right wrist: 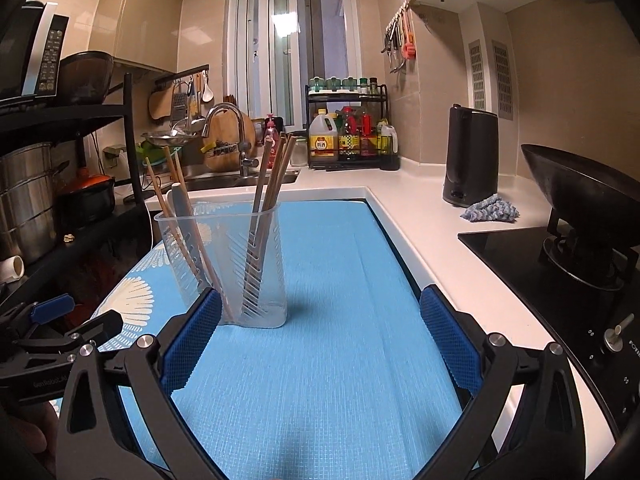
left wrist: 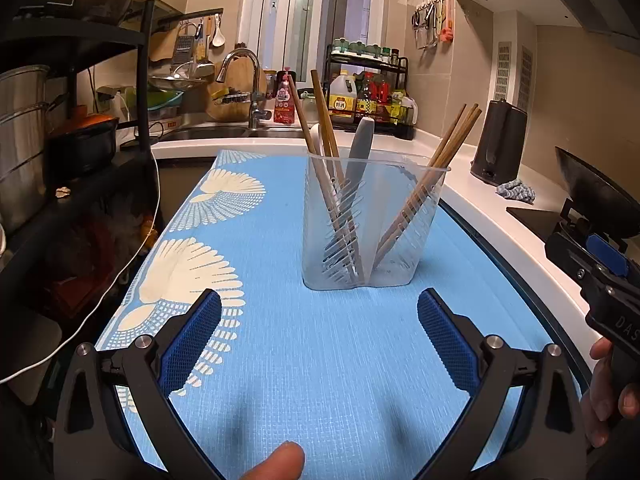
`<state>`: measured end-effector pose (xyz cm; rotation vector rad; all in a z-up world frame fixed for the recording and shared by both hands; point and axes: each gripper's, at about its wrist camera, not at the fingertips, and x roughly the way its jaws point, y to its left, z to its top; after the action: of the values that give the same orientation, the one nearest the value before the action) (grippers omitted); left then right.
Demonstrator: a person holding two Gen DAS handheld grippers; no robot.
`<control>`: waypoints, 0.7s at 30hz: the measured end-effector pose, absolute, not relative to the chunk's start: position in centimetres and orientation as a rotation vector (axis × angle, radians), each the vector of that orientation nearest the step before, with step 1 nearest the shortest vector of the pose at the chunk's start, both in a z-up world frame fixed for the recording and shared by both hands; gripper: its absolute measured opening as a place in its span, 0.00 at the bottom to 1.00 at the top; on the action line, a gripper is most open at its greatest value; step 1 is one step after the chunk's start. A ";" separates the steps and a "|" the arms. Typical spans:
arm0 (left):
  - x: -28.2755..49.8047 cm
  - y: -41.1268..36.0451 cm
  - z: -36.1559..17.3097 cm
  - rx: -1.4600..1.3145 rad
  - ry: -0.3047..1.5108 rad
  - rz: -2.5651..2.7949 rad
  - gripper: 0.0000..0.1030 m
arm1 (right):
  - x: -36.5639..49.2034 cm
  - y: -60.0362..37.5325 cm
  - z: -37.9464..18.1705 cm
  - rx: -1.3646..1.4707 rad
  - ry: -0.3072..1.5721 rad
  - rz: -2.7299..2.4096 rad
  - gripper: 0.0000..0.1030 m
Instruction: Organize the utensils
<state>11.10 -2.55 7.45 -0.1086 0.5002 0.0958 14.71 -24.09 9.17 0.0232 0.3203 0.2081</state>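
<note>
We list a clear plastic two-compartment utensil holder with slatted walls (left wrist: 372,224), standing upright on a light blue textured mat with white fan patterns (left wrist: 304,360) that covers the white kitchen counter (left wrist: 500,216). In its left compartment we count brown wooden chopsticks (left wrist: 320,128) leaning leftward, together with a grey flat-handled utensil (left wrist: 360,148) and a white handle, partly hidden. In its right compartment we count a second bundle of wooden chopsticks (left wrist: 452,140) leaning rightward.

Our left gripper (left wrist: 319,312), black with blue ribbed pads, sits just short of the holder, jaws spread wide with nothing between them. Our right gripper (right wrist: 320,312) shows its jaws likewise apart and empty; its left pad overlaps the holder's base in its own view, and we cannot tell whether they touch.

Off the mat we note a black electric kettle (right wrist: 472,156), a crumpled blue-grey cloth (right wrist: 490,208) and a black wok (right wrist: 580,184) on the hob.
</note>
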 end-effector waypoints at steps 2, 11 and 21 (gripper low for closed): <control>10.9 -2.6 7.5 -0.110 0.503 0.096 0.93 | 14.8 -23.9 9.0 0.021 0.330 0.214 0.95; 10.6 -2.5 7.7 -0.107 0.497 0.104 0.93 | 14.6 -23.8 9.1 0.009 0.323 0.219 0.95; 10.5 -2.7 7.8 -0.100 0.497 0.102 0.93 | 14.4 -23.7 9.0 0.001 0.317 0.218 0.95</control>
<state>10.46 -2.70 7.79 -0.0995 0.4974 0.1016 14.38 -23.74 9.02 0.0014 0.3165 0.2182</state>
